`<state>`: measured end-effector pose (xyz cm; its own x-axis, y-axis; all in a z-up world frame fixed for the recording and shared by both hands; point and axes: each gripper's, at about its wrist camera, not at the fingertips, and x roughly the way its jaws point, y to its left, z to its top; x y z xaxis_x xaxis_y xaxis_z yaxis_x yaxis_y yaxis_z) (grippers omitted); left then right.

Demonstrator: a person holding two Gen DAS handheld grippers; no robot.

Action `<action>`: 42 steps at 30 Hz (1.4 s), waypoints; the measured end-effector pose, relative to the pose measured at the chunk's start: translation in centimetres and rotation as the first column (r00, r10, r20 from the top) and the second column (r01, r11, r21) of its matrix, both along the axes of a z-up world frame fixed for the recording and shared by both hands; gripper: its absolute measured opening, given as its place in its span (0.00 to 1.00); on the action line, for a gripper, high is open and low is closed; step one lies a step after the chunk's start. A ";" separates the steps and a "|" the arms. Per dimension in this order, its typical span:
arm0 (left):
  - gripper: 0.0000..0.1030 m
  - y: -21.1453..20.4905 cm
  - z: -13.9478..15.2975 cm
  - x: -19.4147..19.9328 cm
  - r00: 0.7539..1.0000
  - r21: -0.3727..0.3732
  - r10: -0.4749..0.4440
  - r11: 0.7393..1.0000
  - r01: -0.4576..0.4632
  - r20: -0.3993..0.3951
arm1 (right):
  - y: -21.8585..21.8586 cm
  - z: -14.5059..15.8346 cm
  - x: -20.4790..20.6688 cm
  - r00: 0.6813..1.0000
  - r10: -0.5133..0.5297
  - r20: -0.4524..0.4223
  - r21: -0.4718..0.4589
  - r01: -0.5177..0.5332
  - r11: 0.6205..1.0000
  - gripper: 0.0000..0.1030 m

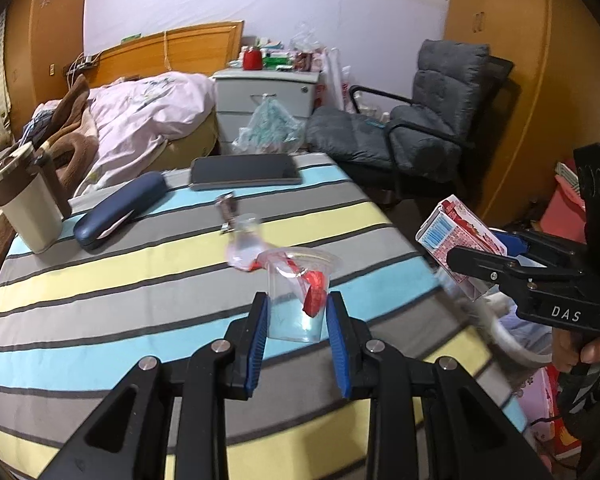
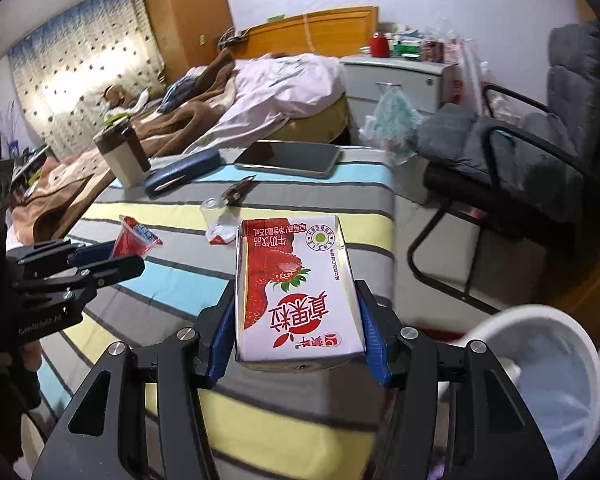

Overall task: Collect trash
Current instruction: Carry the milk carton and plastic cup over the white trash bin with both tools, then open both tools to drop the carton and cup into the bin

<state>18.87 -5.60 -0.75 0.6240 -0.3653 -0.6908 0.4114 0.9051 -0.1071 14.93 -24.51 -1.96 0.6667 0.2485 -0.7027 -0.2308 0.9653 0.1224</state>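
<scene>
Carrying two pieces at once over the striped tablecloth (image 1: pixel 100 300). Left gripper (image 1: pixel 296 320) clenched on a clear plastic cup (image 1: pixel 296 280) with a red wrapper (image 1: pixel 315 292) inside; thin wall, likely light and crushable, so pinch low on the sides. Right gripper (image 2: pixel 298 320) grasps a strawberry milk carton (image 2: pixel 296 284) across its flat faces; stiff card, probably empty. White bin (image 2: pixel 556 380) sits just beside the table's edge, below right.

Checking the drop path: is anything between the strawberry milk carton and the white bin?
Nothing visible. The strawberry milk carton, clamped in the right hand-held gripper, has open space toward the white bin at lower right.
</scene>
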 end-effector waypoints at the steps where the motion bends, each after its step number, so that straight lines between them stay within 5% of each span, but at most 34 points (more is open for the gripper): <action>1: 0.30 -0.5 0.2 -0.5 1.000 -0.005 -0.012 1.000 0.012 0.004 | -0.4 0.2 -0.5 1.000 -0.011 0.008 0.003 0.011 1.000 0.55; 28: 0.30 -15.5 1.1 -6.4 0.960 -0.031 -0.279 0.959 0.280 0.021 | -11.8 -0.1 -9.0 0.926 -0.376 0.028 -0.043 0.377 0.925 0.55; 42: 0.30 -21.3 -0.9 -7.0 0.942 0.013 -0.336 0.942 0.336 -0.022 | -14.3 -1.9 -9.9 0.897 -0.441 -0.015 -0.121 0.436 0.892 0.55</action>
